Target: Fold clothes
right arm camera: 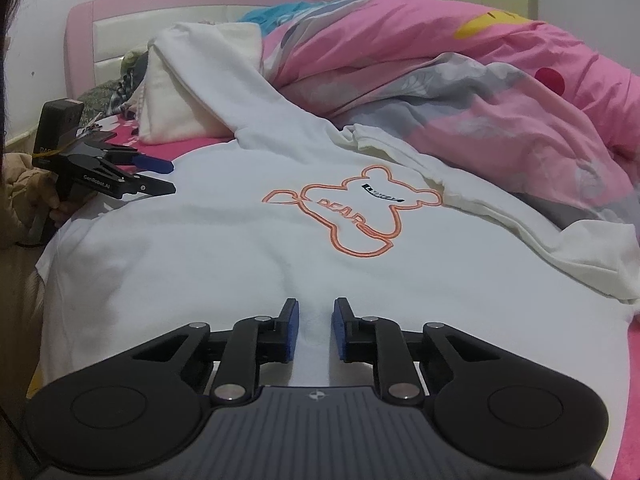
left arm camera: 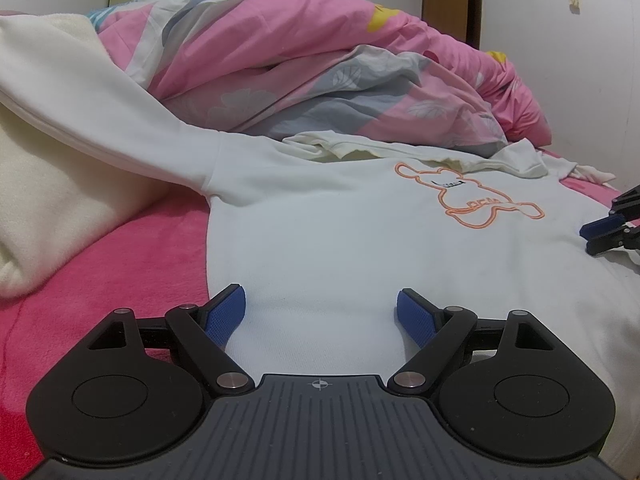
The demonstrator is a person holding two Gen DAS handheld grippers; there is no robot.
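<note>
A white sweatshirt [left arm camera: 340, 232] [right arm camera: 240, 248] with an orange bear outline [left arm camera: 468, 196] [right arm camera: 352, 216] lies flat on the pink bed. One sleeve [left arm camera: 100, 92] runs up over a cream pillow. My left gripper [left arm camera: 320, 312] [right arm camera: 172, 178] stands wide open at the sweatshirt's left lower edge, with fabric lying between its blue pads [left arm camera: 226, 316]. My right gripper [right arm camera: 316, 320] [left arm camera: 586, 238] sits low on the hem farther right. Its jaws are narrow, and a strip of white fabric shows in the small gap; the pads do not visibly press on it.
A bunched pink and grey quilt [left arm camera: 300, 60] [right arm camera: 480, 80] fills the far side. A cream garment [right arm camera: 520, 240] lies under the sweatshirt's collar and right side. The cream pillow [left arm camera: 48, 200] sits left, a pink headboard [right arm camera: 160, 0] behind. A person's hand [right arm camera: 60, 212] holds the left gripper.
</note>
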